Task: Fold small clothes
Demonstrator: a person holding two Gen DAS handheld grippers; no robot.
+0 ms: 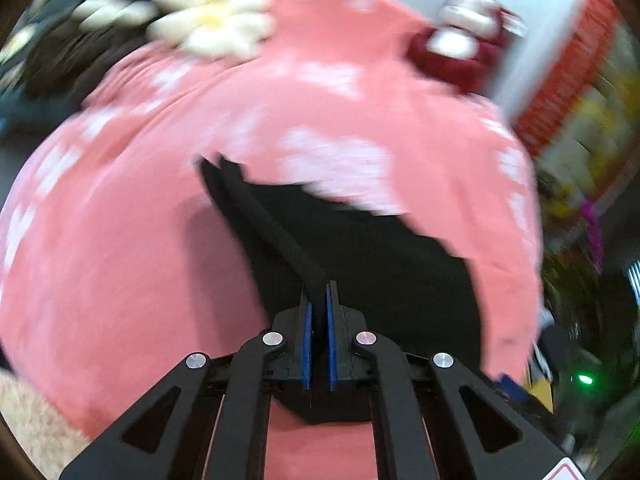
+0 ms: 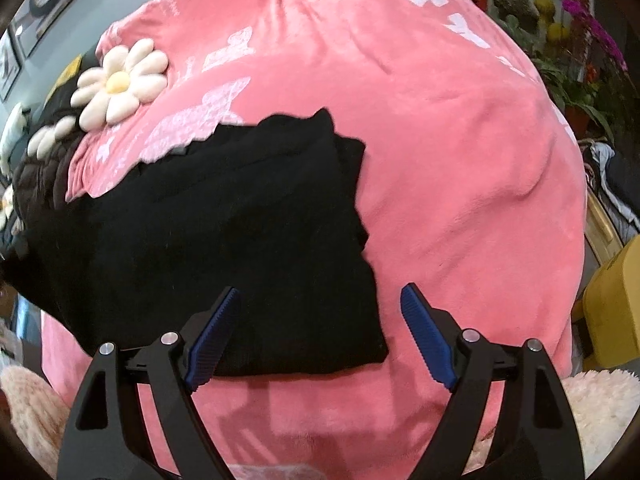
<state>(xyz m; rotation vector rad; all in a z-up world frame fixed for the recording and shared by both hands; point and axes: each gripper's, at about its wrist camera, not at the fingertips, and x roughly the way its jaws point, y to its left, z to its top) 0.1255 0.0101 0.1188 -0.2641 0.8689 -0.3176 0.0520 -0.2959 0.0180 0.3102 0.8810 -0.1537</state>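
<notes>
Left gripper: the left gripper (image 1: 319, 292) has its 2 blue-padded fingers pressed together on an edge of the black garment (image 1: 360, 260); a taut ridge of the dark cloth runs from the fingertips up and to the left. This view is blurred.
Right gripper: the right gripper (image 2: 320, 300) is spread wide, with both blue pads (image 2: 424, 332) clear of the cloth. Its left finger lies over the garment's near part and its right finger over bare pink fabric, so the garment's right edge falls between the 2 fingers. Whether the tips touch the surface cannot be told.
Black garment: the black garment (image 2: 224, 232) lies on the pink blanket (image 2: 440, 160), spread toward the left, with a folded layer showing along its right side and a squared near-right corner.
Pink blanket: plush, printed with pale butterfly shapes and letters, and lightly creased to the right of the garment.
Flower cushion: a dark quilted piece with white daisy flowers (image 2: 120, 84) sits at the blanket's far-left edge, just beyond the garment.
Far end: a dark red item (image 1: 456, 52) with white parts lies at the blanket's far edge.
Near corners: pale fluffy fabric (image 2: 600, 408) shows at the bottom of both views.
</notes>
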